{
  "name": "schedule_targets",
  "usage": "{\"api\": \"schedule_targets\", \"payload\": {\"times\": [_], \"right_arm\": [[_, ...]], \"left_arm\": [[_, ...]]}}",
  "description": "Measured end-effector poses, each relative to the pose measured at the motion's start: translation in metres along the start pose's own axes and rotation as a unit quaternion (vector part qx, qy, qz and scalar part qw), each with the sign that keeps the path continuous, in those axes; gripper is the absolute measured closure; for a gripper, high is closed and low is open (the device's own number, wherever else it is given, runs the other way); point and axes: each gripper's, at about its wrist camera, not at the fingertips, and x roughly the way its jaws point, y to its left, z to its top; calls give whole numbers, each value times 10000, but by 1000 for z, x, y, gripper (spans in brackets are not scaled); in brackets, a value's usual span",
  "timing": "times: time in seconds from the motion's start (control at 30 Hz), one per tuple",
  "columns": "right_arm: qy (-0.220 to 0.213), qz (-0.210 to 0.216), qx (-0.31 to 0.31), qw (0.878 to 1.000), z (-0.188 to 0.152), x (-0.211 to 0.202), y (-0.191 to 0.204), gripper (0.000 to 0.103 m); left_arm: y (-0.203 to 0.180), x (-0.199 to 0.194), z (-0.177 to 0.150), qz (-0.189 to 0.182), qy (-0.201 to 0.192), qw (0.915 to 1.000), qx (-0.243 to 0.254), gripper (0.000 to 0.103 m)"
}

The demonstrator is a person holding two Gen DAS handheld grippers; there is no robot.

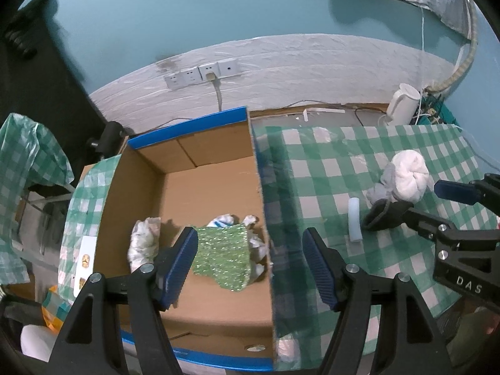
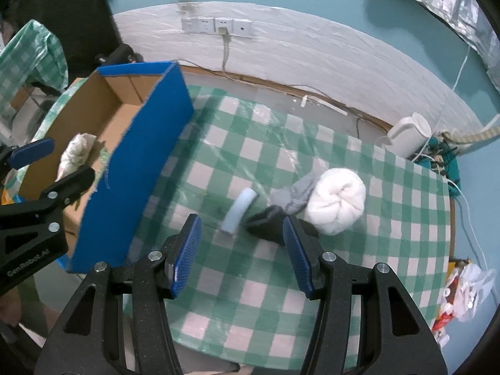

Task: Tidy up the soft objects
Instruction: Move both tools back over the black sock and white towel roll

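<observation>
1. Step in hand, as a judgement: fetching the next soft item from the bench (image 2: 250,297), covered in green-and-white checked cloth, for the open cardboard box with blue outer walls (image 2: 137,162).
2. Right gripper (image 2: 242,254) at lower centre of the right wrist view: blue-padded fingers (image 2: 184,256) spread wide, holding nothing, aimed at the cluster in mid-frame.
3. Cluster, centre to right of that view: a pale blue foam strip (image 2: 239,211), a dark crumpled cloth (image 2: 268,223) just beside it, a grey sock (image 2: 297,195) behind, and a rolled white towel (image 2: 339,201) touching both sock and dark cloth.
4. To do it well: best to settle on one item, probably the foam strip or the dark cloth nearest the fingers, straddle it squarely, press down to the cloth, and close without snagging the checked cover or a neighbour.
5. Left gripper (image 1: 250,264) at lower centre of the left wrist view: fingers likewise apart and empty, hovering over the box edge.
6. Shown fully only by the left wrist view: the box floor, with a sparkly green scouring cloth (image 1: 222,256), a crumpled white rag (image 1: 143,243) at its left, and white-and-blue fabric (image 1: 254,243) behind and to the right.
7. Shown only by the right wrist view: the box's blue outer wall, and a litter of white bags (image 2: 465,293) at lower right.
</observation>
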Motion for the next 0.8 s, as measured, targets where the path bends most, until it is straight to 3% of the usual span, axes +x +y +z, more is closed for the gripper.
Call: {"api": "schedule_targets", "payload": {"times": [0.23, 0.37, 0.8], "right_arm": [[166, -147, 130, 9997, -3, 17, -33, 49], [291, -14, 286, 9992, -6, 26, -47, 49], [529, 42, 113, 9985, -11, 54, -63, 48]], "left_arm": [[-20, 10, 4, -18, 103, 9998, 166, 32], [-32, 21, 8, -99, 246, 9994, 218, 32], [-68, 61, 10, -70, 581, 9971, 486, 32]]}}
